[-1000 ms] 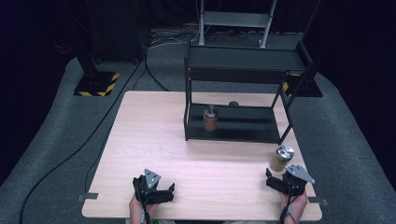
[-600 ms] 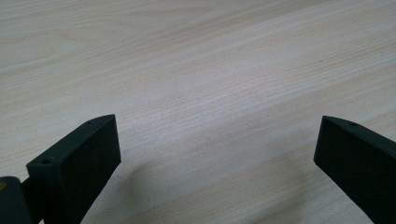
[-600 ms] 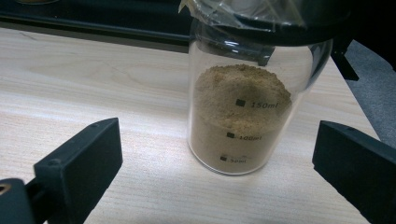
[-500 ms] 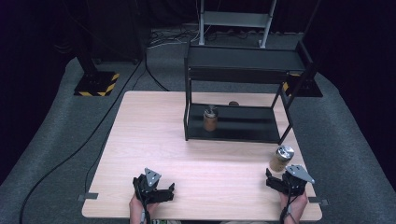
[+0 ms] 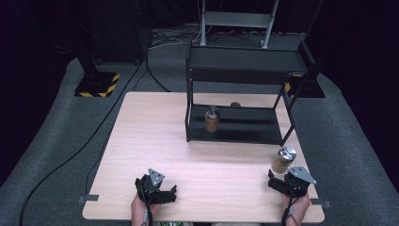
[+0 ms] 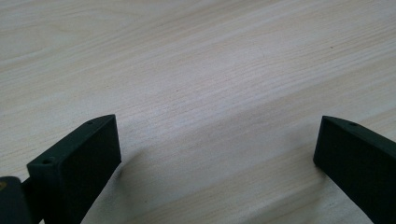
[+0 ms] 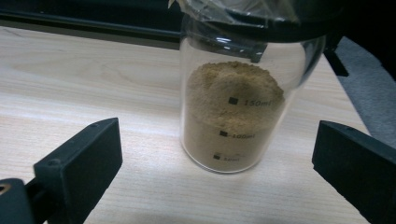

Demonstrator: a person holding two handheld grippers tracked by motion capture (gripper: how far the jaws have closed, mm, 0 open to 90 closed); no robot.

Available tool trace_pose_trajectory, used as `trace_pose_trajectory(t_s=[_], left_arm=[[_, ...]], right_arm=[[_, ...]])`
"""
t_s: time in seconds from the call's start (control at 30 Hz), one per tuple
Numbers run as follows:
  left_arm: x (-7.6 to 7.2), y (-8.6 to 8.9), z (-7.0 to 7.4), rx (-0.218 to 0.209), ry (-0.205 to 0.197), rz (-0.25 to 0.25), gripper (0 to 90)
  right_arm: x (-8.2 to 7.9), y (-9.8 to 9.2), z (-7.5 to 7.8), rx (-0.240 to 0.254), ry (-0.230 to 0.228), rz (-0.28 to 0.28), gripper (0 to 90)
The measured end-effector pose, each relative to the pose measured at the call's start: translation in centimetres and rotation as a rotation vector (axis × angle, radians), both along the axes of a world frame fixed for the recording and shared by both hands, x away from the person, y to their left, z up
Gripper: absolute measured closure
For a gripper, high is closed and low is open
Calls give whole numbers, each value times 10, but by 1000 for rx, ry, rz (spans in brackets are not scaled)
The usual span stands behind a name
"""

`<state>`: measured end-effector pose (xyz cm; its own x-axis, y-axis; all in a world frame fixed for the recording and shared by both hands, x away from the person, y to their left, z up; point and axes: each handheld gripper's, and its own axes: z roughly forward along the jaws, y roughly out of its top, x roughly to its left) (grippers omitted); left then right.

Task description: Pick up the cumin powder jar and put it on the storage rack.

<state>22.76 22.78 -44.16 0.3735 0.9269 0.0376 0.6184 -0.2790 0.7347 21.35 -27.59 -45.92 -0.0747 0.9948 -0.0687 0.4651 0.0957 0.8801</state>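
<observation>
A glass beaker of tan powder (image 7: 231,116), covered with clear film, stands on the table (image 5: 155,132) near its right front corner (image 5: 283,160). My right gripper (image 5: 278,181) sits just behind it, open, jaws wide and the beaker ahead between their lines, untouched (image 7: 215,186). A second beaker of brown powder (image 5: 212,120) stands on the lower shelf of the black rack (image 5: 244,60). My left gripper (image 5: 165,193) rests open at the front left, nothing but bare wood between its jaws (image 6: 215,154).
The black two-level rack takes up the back right of the table; a small dark round thing (image 5: 235,104) lies behind its lower shelf. A stand base with yellow-black stripes (image 5: 96,84) and cables lie on the grey floor beyond.
</observation>
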Motion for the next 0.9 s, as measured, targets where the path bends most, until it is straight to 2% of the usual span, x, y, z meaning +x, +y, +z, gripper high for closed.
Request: trace_pose_trajectory(t_s=[0.1,0.27,0.37,0.5,0.67,0.9], left_arm=[[1,1,0,-7,6,-1,2],[3,3,1,-13,13,-8,3],[6,6,1,-19,23,-18,3],[9,9,2,-33,36,-23,3],[10,10,2,-33,36,-30,3],[11,10,2,-32,36,-31,3]], right_arm=[[3,1,2,-10,17,1,0],[12,0,7,-33,54,45,0],[19,-2,12,-44,55,48,0],[26,-7,17,-28,34,48,0],[39,-18,22,-8,46,76,0],[46,-25,17,21,53,69,6]])
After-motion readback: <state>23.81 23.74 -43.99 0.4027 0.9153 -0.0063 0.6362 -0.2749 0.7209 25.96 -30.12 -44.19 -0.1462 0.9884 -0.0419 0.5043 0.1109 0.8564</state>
